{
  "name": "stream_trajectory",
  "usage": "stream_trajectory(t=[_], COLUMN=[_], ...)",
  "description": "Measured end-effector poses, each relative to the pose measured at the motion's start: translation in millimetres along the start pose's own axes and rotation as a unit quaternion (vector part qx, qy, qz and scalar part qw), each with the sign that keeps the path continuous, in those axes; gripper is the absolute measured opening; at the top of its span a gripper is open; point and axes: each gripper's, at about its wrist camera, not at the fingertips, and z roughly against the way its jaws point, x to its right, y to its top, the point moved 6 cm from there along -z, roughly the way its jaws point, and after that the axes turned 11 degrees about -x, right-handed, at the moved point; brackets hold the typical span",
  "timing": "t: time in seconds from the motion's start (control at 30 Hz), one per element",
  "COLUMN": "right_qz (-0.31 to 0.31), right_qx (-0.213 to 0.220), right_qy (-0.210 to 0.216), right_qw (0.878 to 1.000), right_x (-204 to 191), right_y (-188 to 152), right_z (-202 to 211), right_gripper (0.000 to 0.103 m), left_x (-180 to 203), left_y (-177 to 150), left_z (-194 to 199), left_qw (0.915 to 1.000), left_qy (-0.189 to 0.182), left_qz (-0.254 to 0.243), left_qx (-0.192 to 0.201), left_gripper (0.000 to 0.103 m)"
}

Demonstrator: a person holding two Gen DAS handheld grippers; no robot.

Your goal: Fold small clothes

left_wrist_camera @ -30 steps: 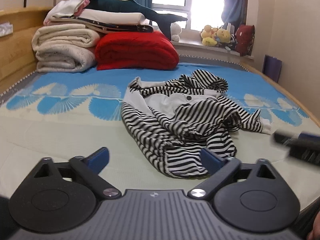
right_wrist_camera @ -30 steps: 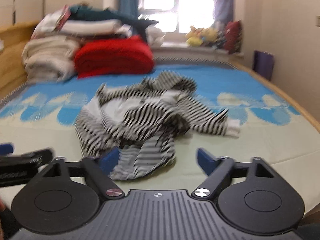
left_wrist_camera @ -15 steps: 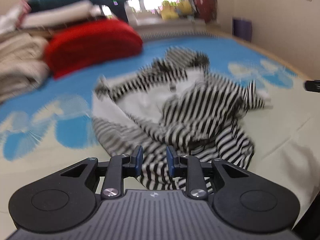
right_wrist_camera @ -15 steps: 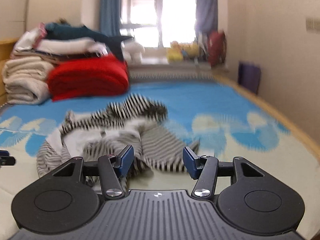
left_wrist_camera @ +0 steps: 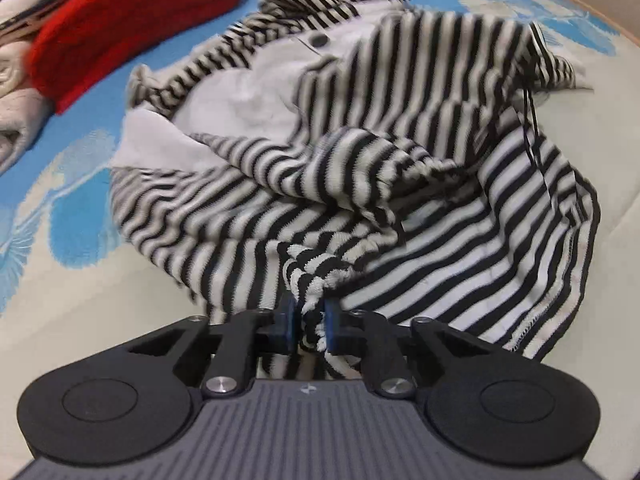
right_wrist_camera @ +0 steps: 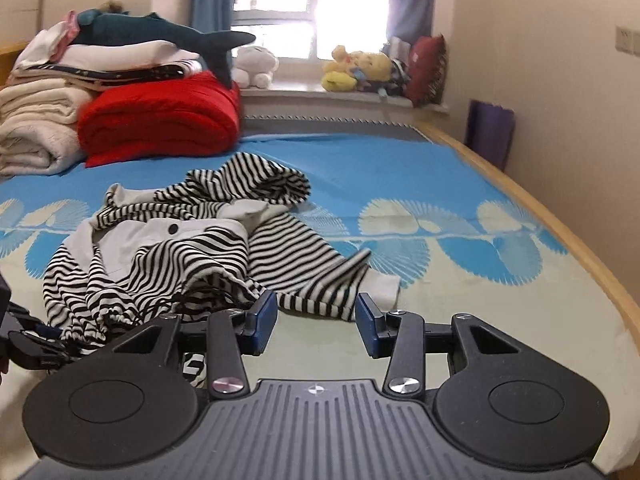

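striped garment (left_wrist_camera: pixel 400 184) lay crumpled on the bed (right_wrist_camera: pixel 460 184), roughly mid-surface, closer to the near edge than to the headboard end, partly over the blue band of the cover and partly over the pale green band. black-and-white stripes, white lining turned out at the upper left, one dark button (left_wrist_camera: pixel 320 41) showing. hood bunched toward the far end. one sleeve (right_wrist_camera: pixel 320 276) trailed out toward the right edge, its white cuff flat on the pale band.

left gripper (left_wrist_camera: pixel 310 322) angled down onto the near hem of the garment. its jaws were closing, and a twisted fold of striped fabric sat between the blue pads, both pads pressing on it. in the right wrist view this gripper showed only as a dark shape at the left border.

right gripper (right_wrist_camera: pixel 316 322) hovered low over the near edge, beside the sleeve. jaws partly apart and closing, with only bare cover seen between them; left pad just beside the garment's hem, contact unclear.

far left corner: stacked cream blankets (right_wrist_camera: pixel 36 128), a red folded quilt (right_wrist_camera: pixel 160 120), a dark plush shark (right_wrist_camera: pixel 160 32) on top.
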Motion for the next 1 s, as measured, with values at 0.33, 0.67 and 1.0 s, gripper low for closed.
stream_trajectory(t=[0.33, 0.67, 1.0], right_qz=[-0.046, -0.078, -0.168], right_qx=[-0.021, -0.070, -0.186], right_qy=[0.016, 0.049, 0.159], right_qw=[0.999, 0.993, 0.955], right_x=[-12, -33, -79], right_y=[-7, -12, -3], right_z=[-12, -46, -147], right_gripper=[0.045, 0.045, 0.047], left_x=[-55, -115, -154], left_y=[-81, -170, -107], left_z=[108, 95, 56], left_qw=[0.9973, 0.9906, 0.9664], left_qy=[-0.027, -0.124, -0.164], left_qz=[-0.036, -0.006, 0.187], left_qx=[0.059, -0.059, -0.066], left_gripper=[0.010, 0.029, 0.059])
